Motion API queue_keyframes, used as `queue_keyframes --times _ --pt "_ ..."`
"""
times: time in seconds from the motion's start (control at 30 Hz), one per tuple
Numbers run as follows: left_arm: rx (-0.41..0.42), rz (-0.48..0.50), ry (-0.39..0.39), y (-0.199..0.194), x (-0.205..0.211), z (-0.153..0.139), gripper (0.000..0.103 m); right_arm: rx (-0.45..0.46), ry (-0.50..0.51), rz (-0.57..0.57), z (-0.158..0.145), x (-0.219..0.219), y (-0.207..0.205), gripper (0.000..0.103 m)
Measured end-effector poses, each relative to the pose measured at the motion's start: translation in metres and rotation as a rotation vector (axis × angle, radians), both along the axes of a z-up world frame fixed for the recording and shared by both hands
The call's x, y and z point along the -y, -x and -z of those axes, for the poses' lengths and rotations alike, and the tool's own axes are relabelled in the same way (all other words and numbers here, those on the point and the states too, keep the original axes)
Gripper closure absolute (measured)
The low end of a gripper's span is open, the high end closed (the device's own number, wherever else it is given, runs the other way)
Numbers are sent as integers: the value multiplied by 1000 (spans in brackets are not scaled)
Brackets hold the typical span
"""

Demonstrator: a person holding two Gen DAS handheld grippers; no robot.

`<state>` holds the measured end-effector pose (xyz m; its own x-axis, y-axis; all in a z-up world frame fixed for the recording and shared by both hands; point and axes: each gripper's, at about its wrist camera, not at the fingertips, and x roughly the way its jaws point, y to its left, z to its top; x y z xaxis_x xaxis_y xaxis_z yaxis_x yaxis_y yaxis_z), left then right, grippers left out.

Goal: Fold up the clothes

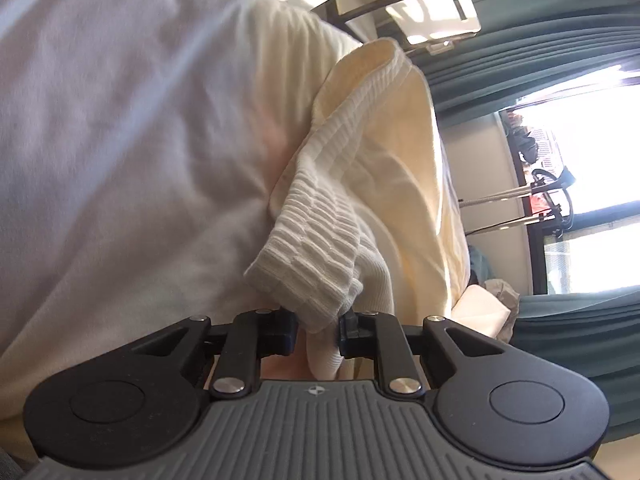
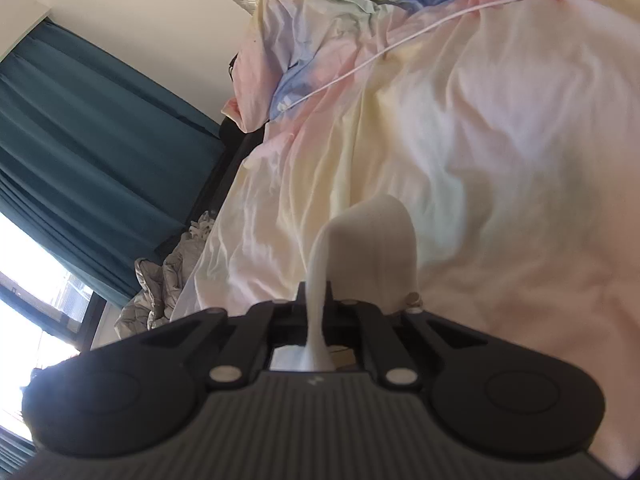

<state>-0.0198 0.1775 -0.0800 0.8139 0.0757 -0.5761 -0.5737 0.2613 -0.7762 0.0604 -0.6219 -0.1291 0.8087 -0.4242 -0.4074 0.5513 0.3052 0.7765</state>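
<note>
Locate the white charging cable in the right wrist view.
The white cable runs across the upper part of the right wrist view, lying on the pastel bedsheet, above the cream garment pinched in the right tongs.

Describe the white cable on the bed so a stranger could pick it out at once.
Start in the right wrist view with the pastel bedspread that fills most of the picture. Toward its upper part, a thin white cable runs slantwise across the pink and blue folds. It is the only cord-like line there; everything around it is soft, wrinkled cloth.
</note>
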Motion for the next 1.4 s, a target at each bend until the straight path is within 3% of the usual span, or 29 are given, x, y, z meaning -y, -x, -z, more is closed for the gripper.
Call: queue_keyframes --times 0.07,0.17,0.3,0.37,0.47,0.5,0.67,0.77,0.87,0.9,0.93,0.97,1.0,1.1,1.27,1.4 --pt "47 -2 -56 4 -10 -25 85 25 20 -5 -8 -1 4 99" --pt "88 -1 -69 12 -31 -54 86 76 52 -27 -20 0 10 100" --pt "106 18 -106 25 -55 -87 87 157 175 -59 -41 -5 21 100" --pt "102 46 -134 33 -63 -94 87 196 263 -56 -54 -13 29 100" --pt "66 89 -118 40 -70 -88 87 128 291 -34 -63 -20 36 100" --pt "51 104 -102 41 -72 -83 87 95 284 -23 -64 -20 38 99" --pt "-70 142 -57 55 -78 -49 86 -124 -8 84 -21 -6 51 99" --pt "-116 140 -43 55 -81 -40 84 -258 -134 109 5 1 53 95" --pt "-133 163 -77 54 -80 -45 81 -295 -174 117 17 5 55 93" --pt "-142 171 -93 54 -79 -47 75 -300 -172 116 17 6 55 91" --pt "-153 179 -112 55 -78 -49 71 -301 -164 126 14 4 56 84" --pt "-161 185 -133 57 -76 -52 58 -308 -148 140 10 2 57 76" --pt "-166 190 -154 60 -74 -55 43 -313 -122 151 5 0 57 59" --pt "-177 206 -237 66 -62 -66 22 -321 -20 176 -9 -7 58 57" --pt "-150 226 -472 76 -31 -95 10 -292 190 242 -43 -26 63 53" --pt "-117 278 -699 65 5 -113 8 -232 377 135 -77 -54 52 52"
